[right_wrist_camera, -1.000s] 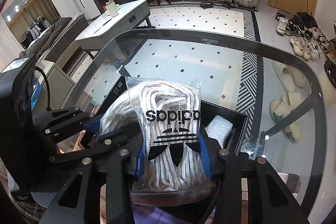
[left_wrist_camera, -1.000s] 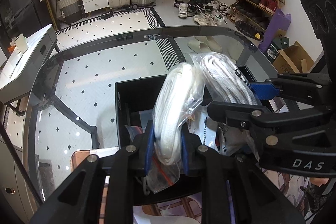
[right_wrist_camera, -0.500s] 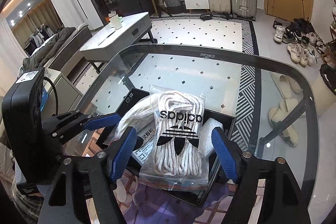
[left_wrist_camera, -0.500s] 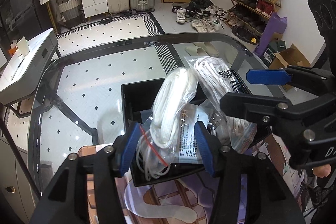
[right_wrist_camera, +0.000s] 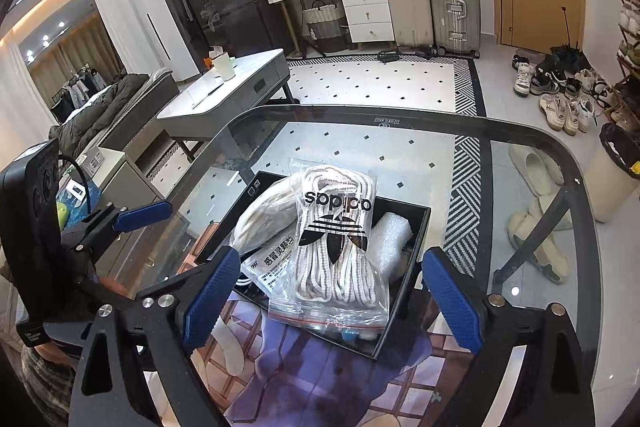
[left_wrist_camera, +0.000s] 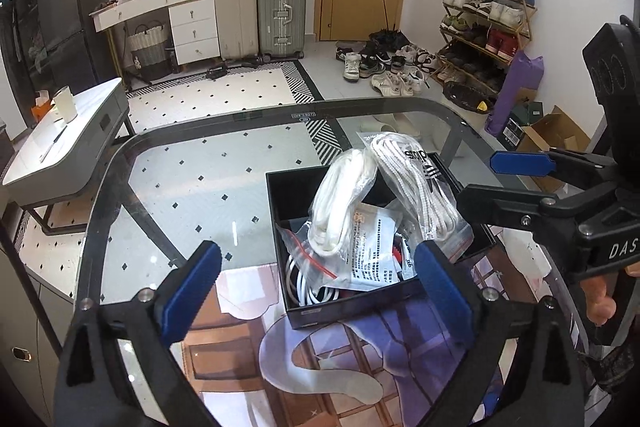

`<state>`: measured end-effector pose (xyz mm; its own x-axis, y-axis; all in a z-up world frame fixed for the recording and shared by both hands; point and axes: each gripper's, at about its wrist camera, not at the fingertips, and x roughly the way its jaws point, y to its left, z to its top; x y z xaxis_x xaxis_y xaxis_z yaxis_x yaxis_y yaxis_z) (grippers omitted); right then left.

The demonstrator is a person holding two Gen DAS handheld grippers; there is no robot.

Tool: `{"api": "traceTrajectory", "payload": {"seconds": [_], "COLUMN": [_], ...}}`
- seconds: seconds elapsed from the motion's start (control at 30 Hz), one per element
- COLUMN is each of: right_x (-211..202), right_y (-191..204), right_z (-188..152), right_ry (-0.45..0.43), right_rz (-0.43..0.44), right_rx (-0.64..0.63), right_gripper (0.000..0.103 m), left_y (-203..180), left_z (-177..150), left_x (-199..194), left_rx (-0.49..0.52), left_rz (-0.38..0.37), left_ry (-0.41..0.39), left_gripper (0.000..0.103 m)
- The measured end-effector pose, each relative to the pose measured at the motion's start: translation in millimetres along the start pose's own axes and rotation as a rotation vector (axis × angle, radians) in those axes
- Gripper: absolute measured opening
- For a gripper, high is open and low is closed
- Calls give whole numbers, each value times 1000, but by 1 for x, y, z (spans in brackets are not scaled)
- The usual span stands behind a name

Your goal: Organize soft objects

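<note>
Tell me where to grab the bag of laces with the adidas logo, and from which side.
Grip the adidas lace bag across its upper half, above the logo, coming from above with the right gripper. It leans upright in the black box, top sticking out over the rim, and the bundle there looks narrow enough for the open jaws. Probably easiest that way.

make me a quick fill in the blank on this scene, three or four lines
1. Both bags of white laces stand in the black ____.
2. The logo on the lace bag reads ____.
3. The left gripper and right gripper both have their jaws ____.
4. The box sits on a table with a top made of ____.

Missing words: box; adidas; open; glass
</note>
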<state>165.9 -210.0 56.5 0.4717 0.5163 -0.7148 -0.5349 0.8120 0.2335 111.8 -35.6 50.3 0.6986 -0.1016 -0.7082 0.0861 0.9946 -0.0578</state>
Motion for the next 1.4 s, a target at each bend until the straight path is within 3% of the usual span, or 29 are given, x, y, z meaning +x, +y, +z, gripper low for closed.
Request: {"api": "traceTrajectory", "payload": {"seconds": [0.07, 0.83, 1.4], "right_x": [-5, -46, -38], "right_y": [-2, -6, -22], "right_z": [-3, -44, -70], "right_ry": [-17, -170, -239], "right_rz": [-2, -64, -97], "right_rx": [4, 8, 14], "right_gripper": [100, 102, 102], "left_y": [3, 17, 21], "left_z": [-1, -27, -46], "left_x": [-6, -33, -25], "left_rx": [-7, -53, -89], "left_rz": [1, 24, 31], "left_ry": [-17, -130, -174], "left_gripper": [103, 103, 103]}}
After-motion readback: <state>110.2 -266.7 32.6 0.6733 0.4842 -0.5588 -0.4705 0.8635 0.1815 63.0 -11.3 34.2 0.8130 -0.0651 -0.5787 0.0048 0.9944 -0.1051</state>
